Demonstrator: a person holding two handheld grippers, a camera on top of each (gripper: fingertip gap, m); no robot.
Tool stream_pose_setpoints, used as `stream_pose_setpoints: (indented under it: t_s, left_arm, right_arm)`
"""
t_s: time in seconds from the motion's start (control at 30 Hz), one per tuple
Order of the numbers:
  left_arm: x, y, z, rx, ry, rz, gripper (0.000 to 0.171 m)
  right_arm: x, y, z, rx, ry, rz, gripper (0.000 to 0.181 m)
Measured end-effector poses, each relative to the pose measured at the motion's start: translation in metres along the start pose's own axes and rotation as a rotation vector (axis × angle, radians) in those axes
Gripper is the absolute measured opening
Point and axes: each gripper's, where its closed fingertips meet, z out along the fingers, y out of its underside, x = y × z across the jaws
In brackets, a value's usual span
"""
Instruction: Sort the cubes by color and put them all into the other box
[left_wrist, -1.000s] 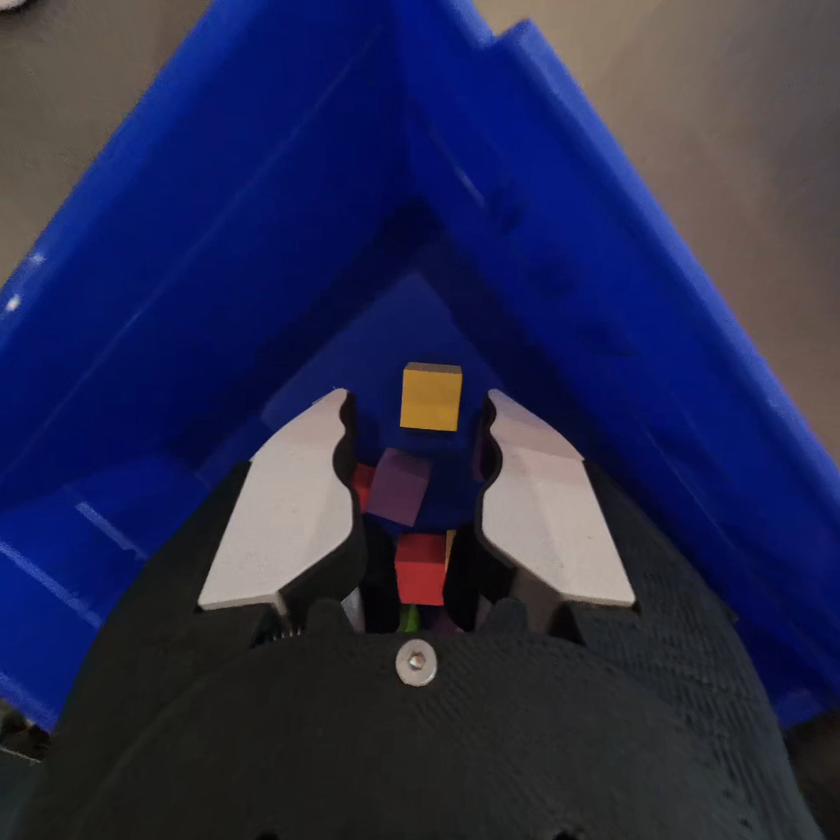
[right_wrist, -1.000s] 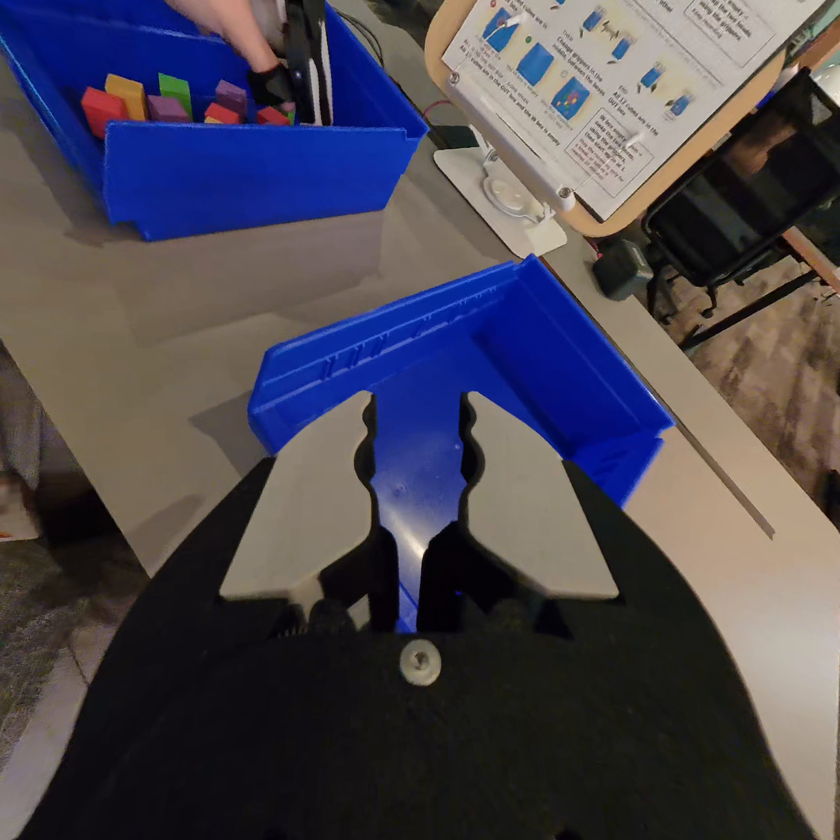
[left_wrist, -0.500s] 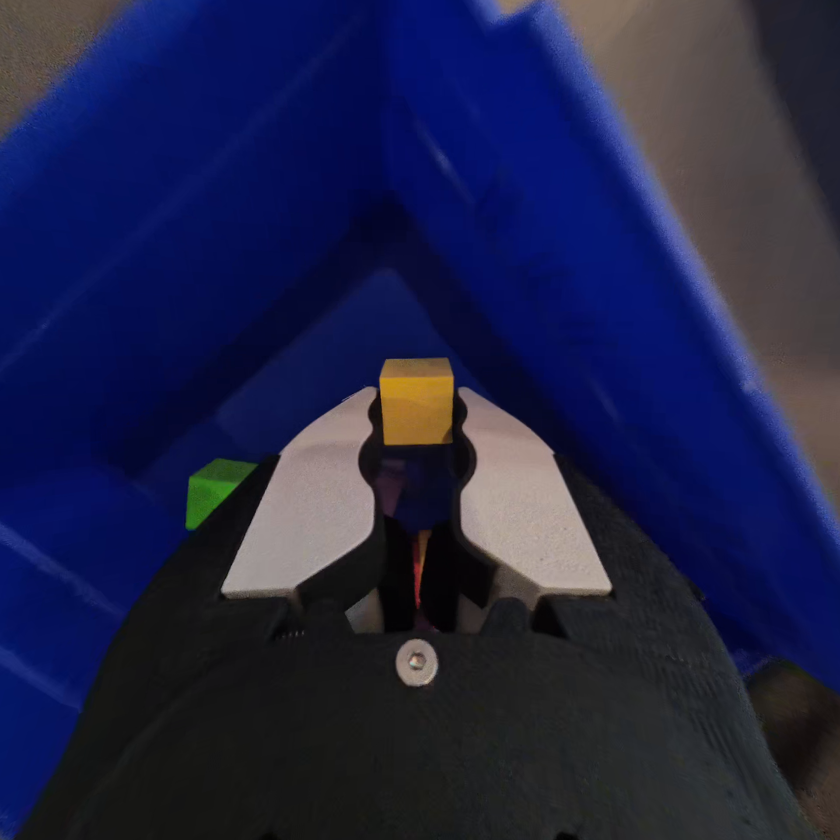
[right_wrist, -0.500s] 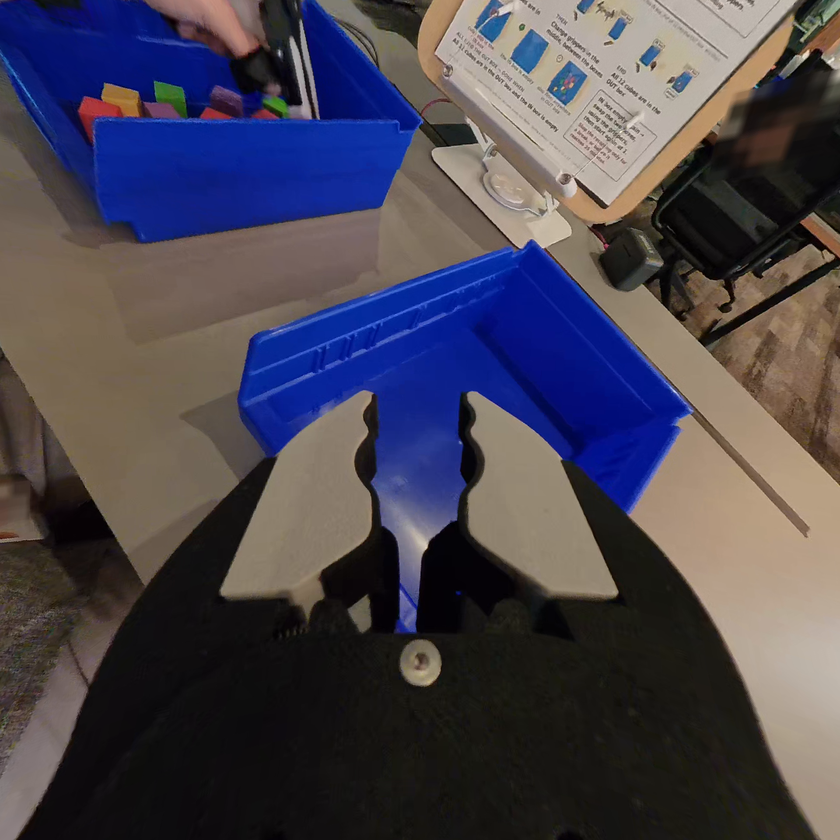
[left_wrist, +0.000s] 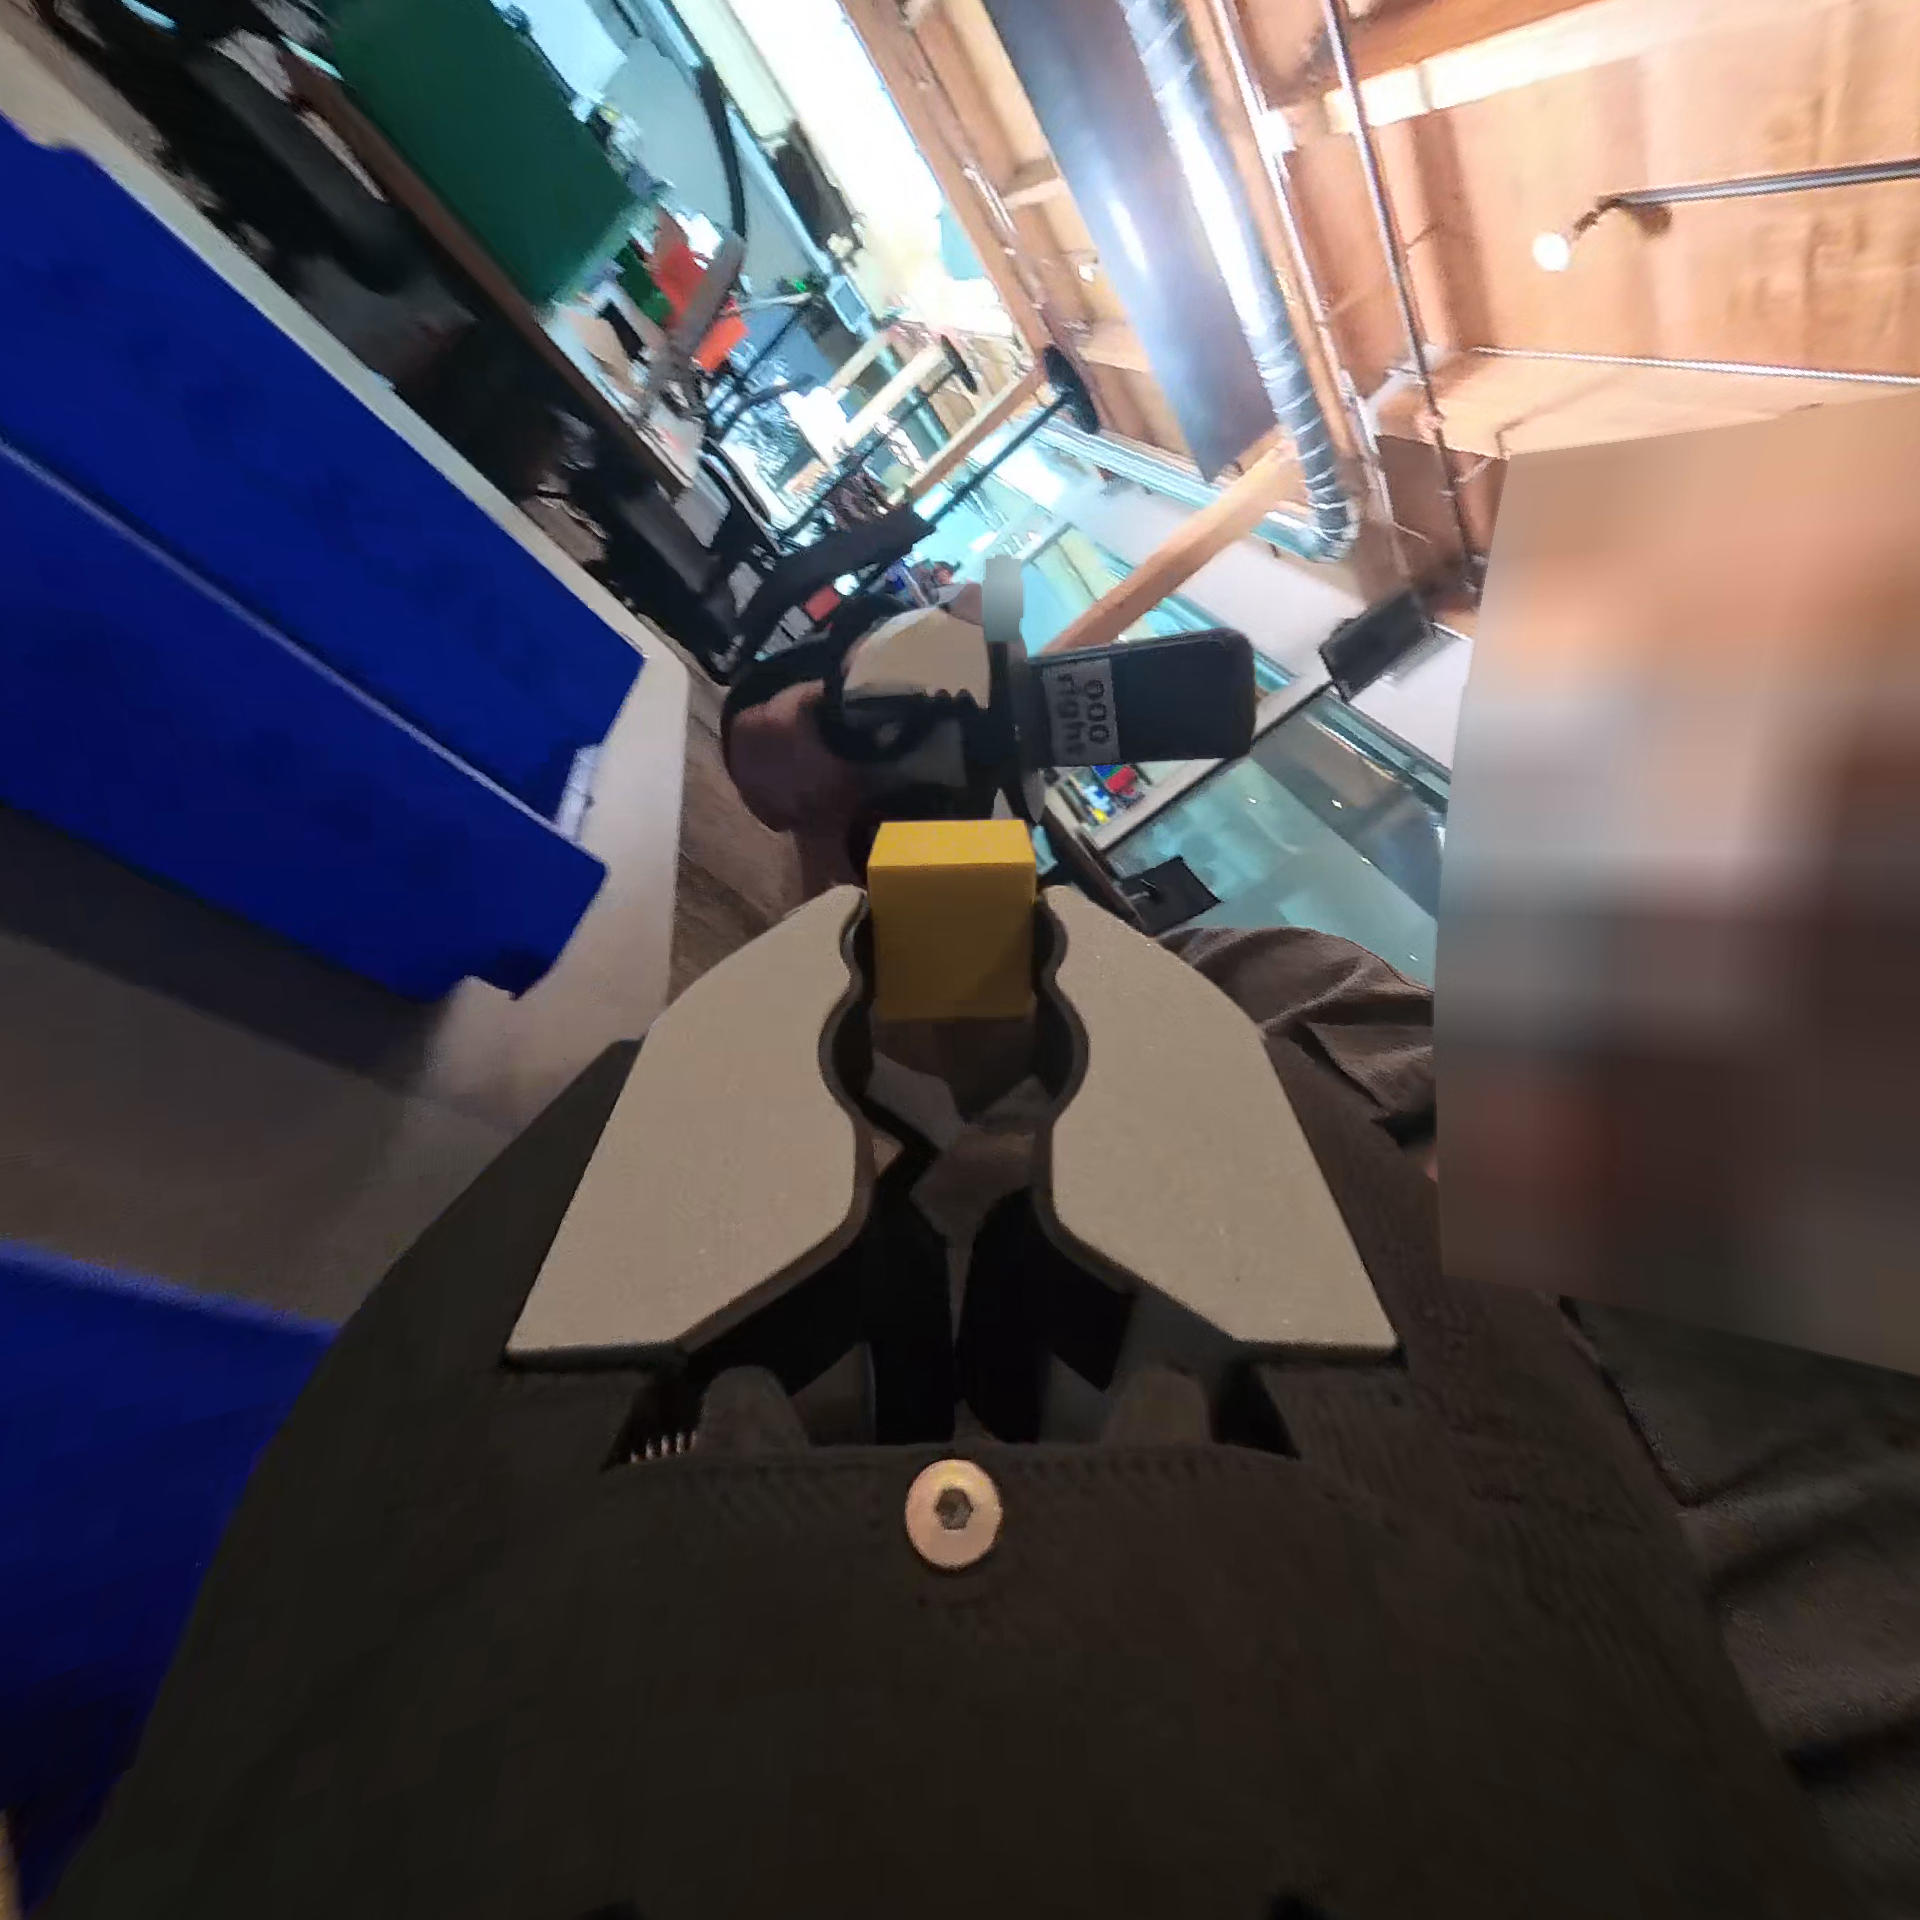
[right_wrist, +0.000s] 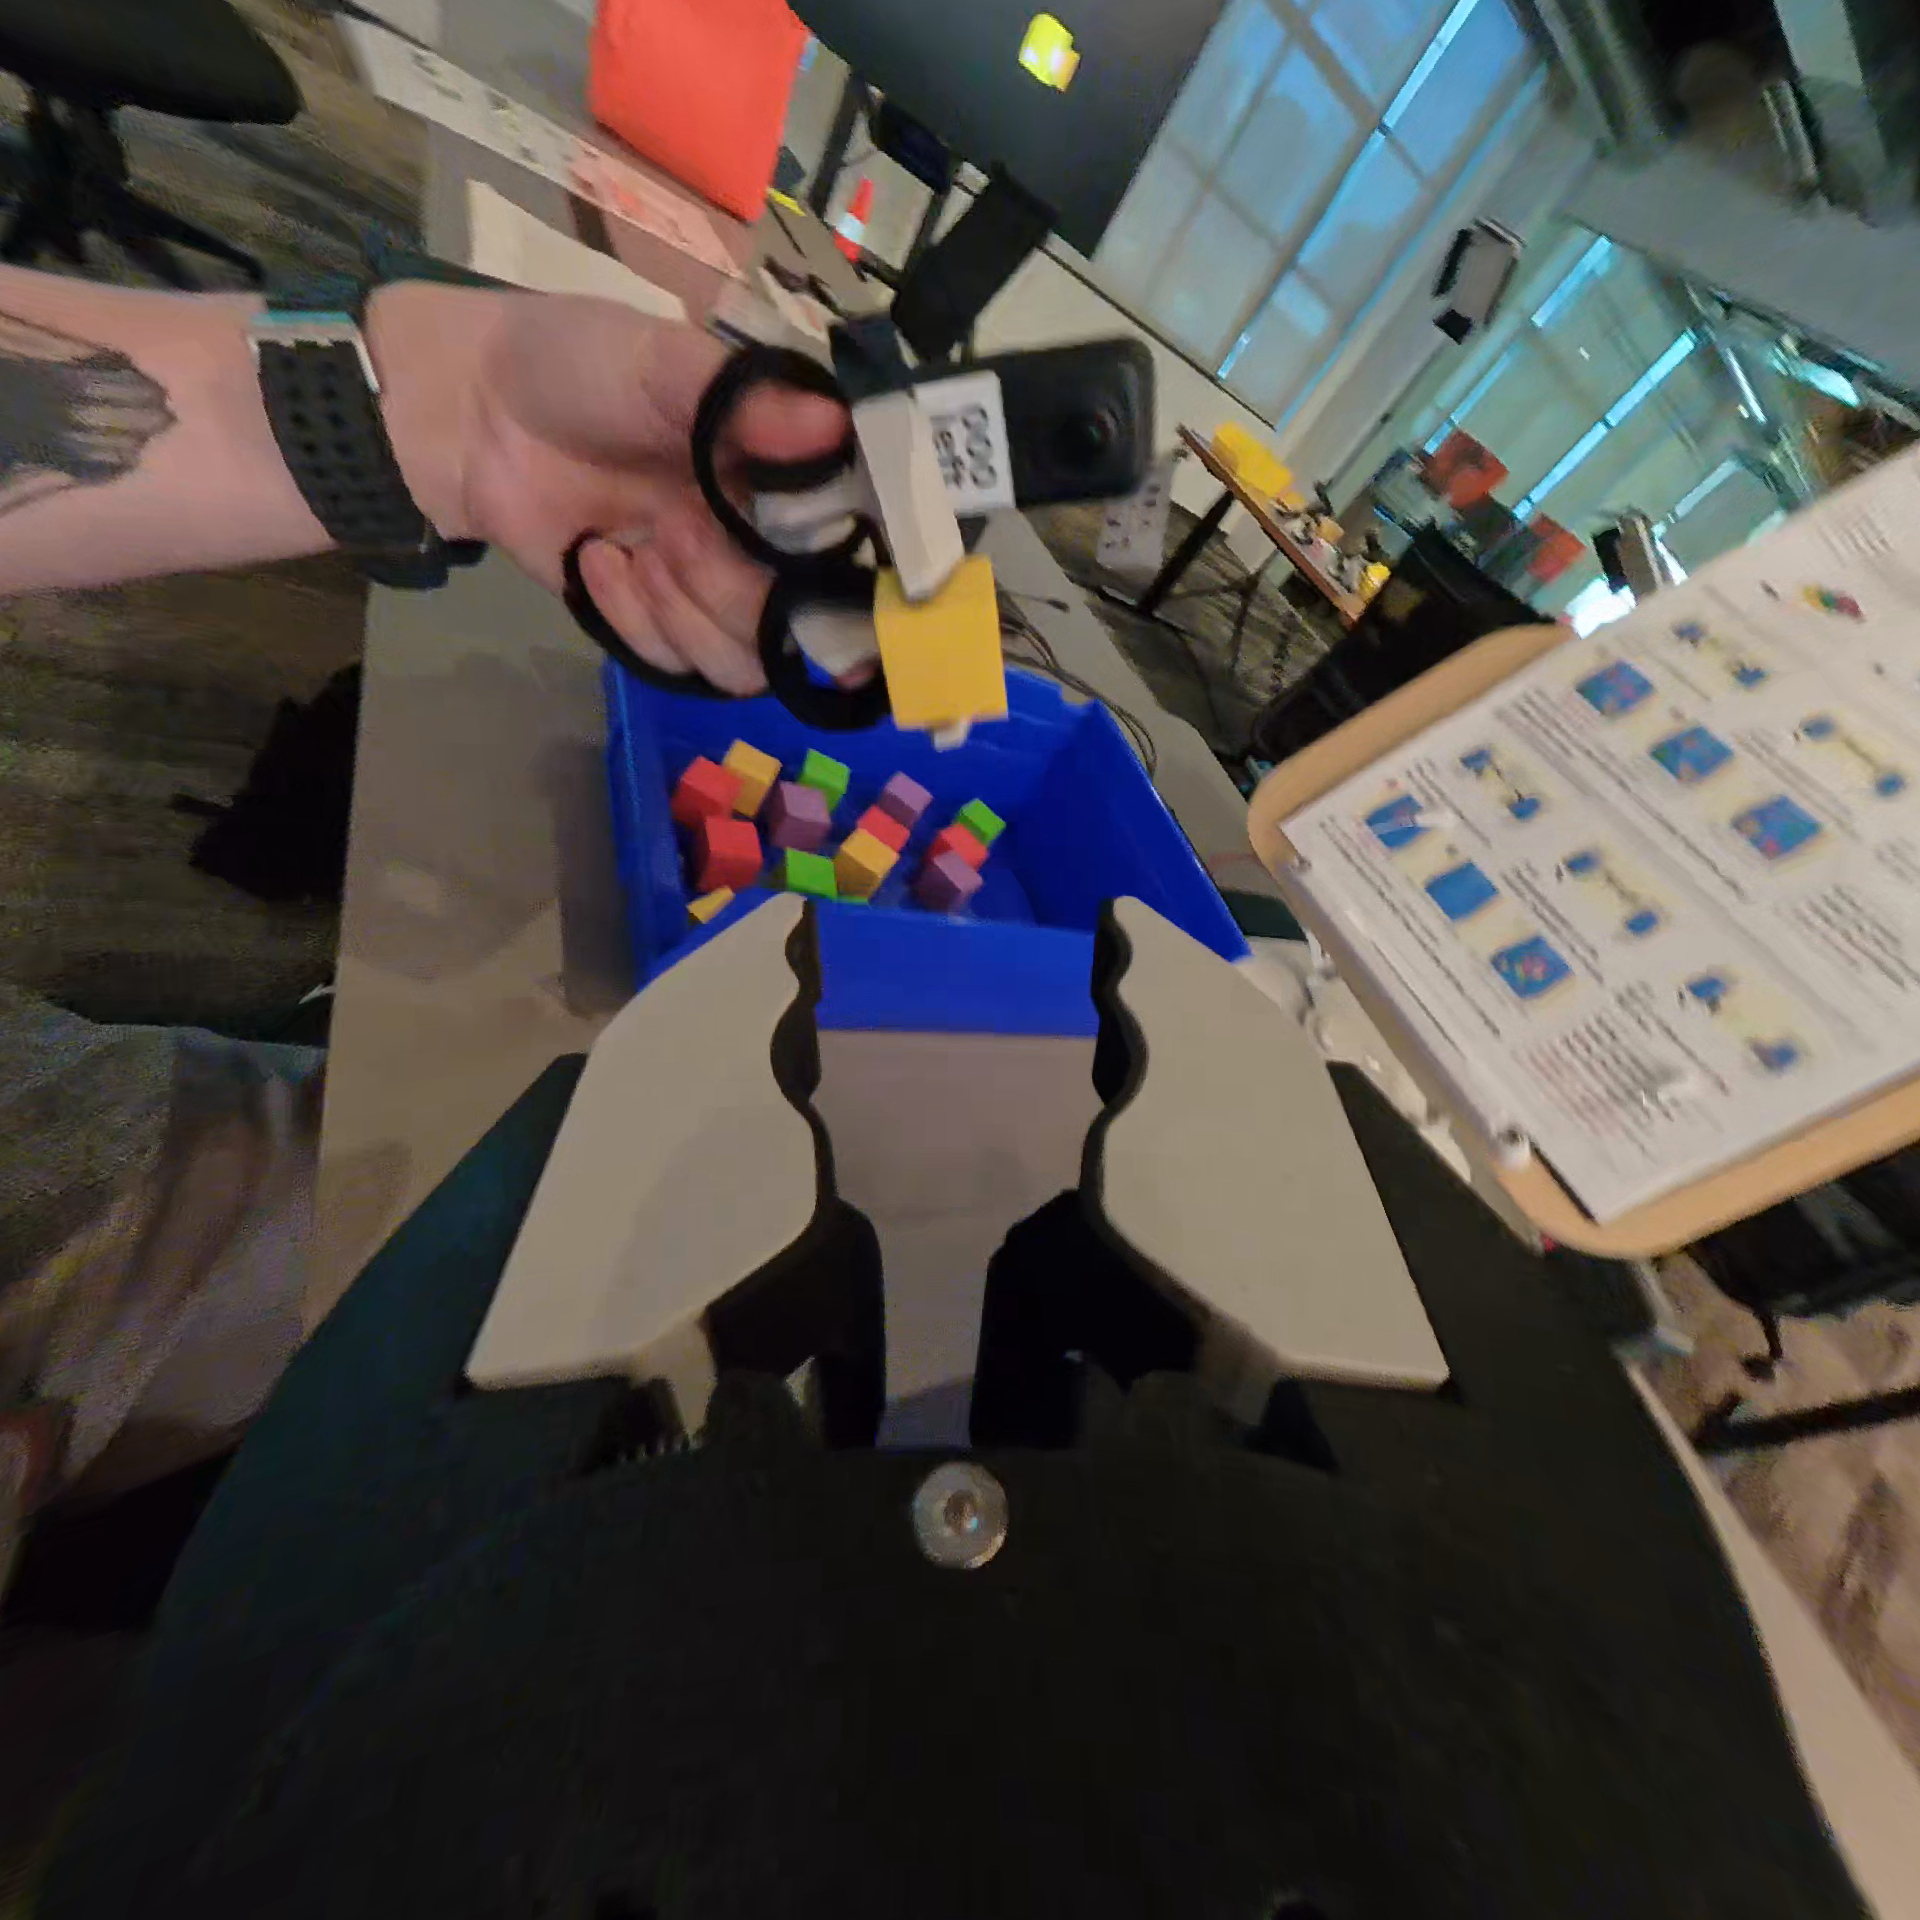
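My left gripper (left_wrist: 951, 920) is shut on a yellow cube (left_wrist: 951, 940), held in the air at its fingertips. In the right wrist view a hand (right_wrist: 582, 468) holds that gripper above the blue bin (right_wrist: 1132, 831), with the yellow cube (right_wrist: 940, 655) hanging over the bin's far side. The bin holds several red, orange, green and purple cubes (right_wrist: 800, 816). My right gripper (right_wrist: 956, 914) is open wide and empty, low over the grey table (right_wrist: 457, 831) in front of the bin, facing the cube. It also shows in the left wrist view (left_wrist: 925, 717), just beyond the cube.
An instruction board (right_wrist: 1621, 883) on a wooden stand leans at the right of the bin. In the left wrist view a blue bin wall (left_wrist: 260, 623) runs along the left and another blue edge (left_wrist: 114, 1403) sits at the lower left. A person's dark sleeve (left_wrist: 1299, 1018) is behind the cube.
My left gripper closed on the yellow cube, lifted it out of the bin and swung up to face the right gripper. My right gripper opened wider and turned from the empty bin toward the bin of cubes.
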Motion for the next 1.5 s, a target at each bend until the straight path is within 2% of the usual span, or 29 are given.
stream_pose_setpoints:
  t_s: [0.1,0.27,0.4,0.6,0.73,0.83,0.93,1.07,1.17,1.2,1.3,1.37,1.5]
  left_arm:
    - [0.006,0.012,0.012,-0.020,0.025,-0.005,0.029]
    - [0.007,0.019,0.025,-0.047,0.039,-0.021,0.029]
    - [0.006,0.020,0.033,-0.048,0.041,-0.024,0.029]
    - [0.006,0.008,0.038,0.054,0.035,0.032,0.032]
    - [0.004,-0.013,0.021,0.184,-0.052,0.091,0.032]
    - [-0.010,-0.022,-0.004,0.218,-0.284,0.208,0.026]
    - [-0.019,-0.032,-0.034,0.233,-0.551,0.395,0.022]
    - [-0.007,-0.045,-0.054,0.248,-0.731,0.626,0.021]
    - [0.000,-0.049,-0.060,0.247,-0.815,0.746,0.020]
    - [0.000,-0.049,-0.062,0.246,-0.846,0.785,0.021]
    - [-0.004,-0.046,-0.062,0.203,-0.889,0.847,0.029]
    - [-0.006,-0.043,-0.061,0.187,-0.875,0.829,0.035]
    - [0.000,-0.045,-0.063,0.214,-0.853,0.822,0.036]
  right_arm:
    - [-0.014,-0.019,0.014,-0.009,-0.052,-0.098,0.049]
    - [-0.022,-0.028,0.028,-0.037,-0.076,-0.170,0.044]
    - [-0.019,-0.026,0.032,-0.040,-0.055,-0.181,0.028]
    - [-0.011,-0.025,0.027,-0.040,-0.047,-0.154,0.028]
    - [0.007,-0.015,0.006,-0.113,-0.034,-0.130,0.028]
    - [0.037,0.027,-0.028,-0.344,-0.036,-0.015,0.028]
    - [0.061,0.104,-0.074,-0.738,-0.050,0.195,0.028]
    - [0.044,0.193,-0.131,-1.194,-0.229,0.413,0.028]
    - [0.028,0.233,-0.159,-1.443,-0.345,0.501,0.028]
    - [0.024,0.241,-0.163,-1.476,-0.397,0.477,0.028]
    - [0.025,0.261,-0.168,-1.485,-0.542,0.211,0.028]
    - [0.021,0.265,-0.169,-1.487,-0.596,0.193,0.028]
    - [0.020,0.273,-0.171,-1.518,-0.637,0.185,0.028]
